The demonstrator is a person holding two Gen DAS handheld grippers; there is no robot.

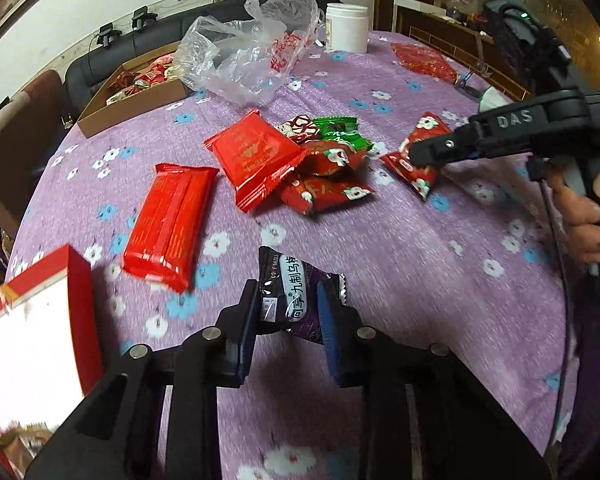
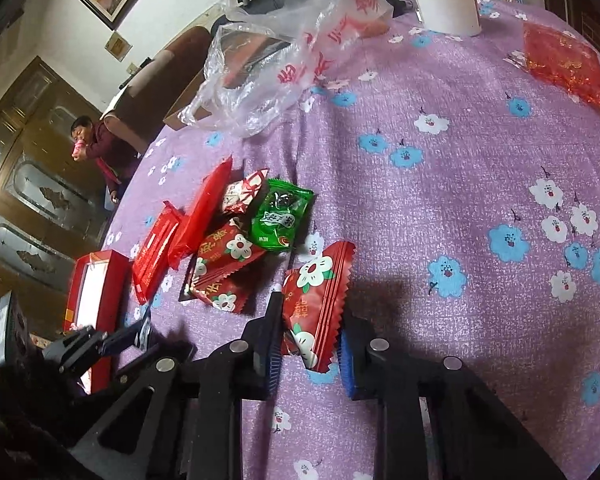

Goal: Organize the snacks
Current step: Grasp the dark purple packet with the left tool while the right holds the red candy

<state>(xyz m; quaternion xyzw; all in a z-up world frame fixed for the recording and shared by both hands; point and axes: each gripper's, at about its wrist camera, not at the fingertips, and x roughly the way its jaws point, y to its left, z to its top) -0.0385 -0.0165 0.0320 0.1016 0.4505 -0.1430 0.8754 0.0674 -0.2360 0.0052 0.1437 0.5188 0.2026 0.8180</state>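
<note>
While my left gripper (image 1: 288,304) holds the dark purple snack packet (image 1: 294,294) pinched between its pads, clear of the desk (image 1: 420,260), my right gripper (image 2: 306,344) stands with its jaws around a red flower-print snack packet (image 2: 318,300) lying on the purple floral cloth; I cannot tell if the pads are touching it yet.

Notes for doing this well:
- Right side: close on the packet's plump middle, not the crimped edge, or the foil will likely slip.
- Lift straight up; the pile of red and green packets (image 2: 240,236) sits just beside it, easily dragged along.
- Left side: the red gift box (image 1: 40,320) is near, open side showing white. It looks the likely home for the purple packet. Carry low, release only once over the opening.
- The flat red packs (image 1: 168,228) lie between pile and box; pass above them.
</note>
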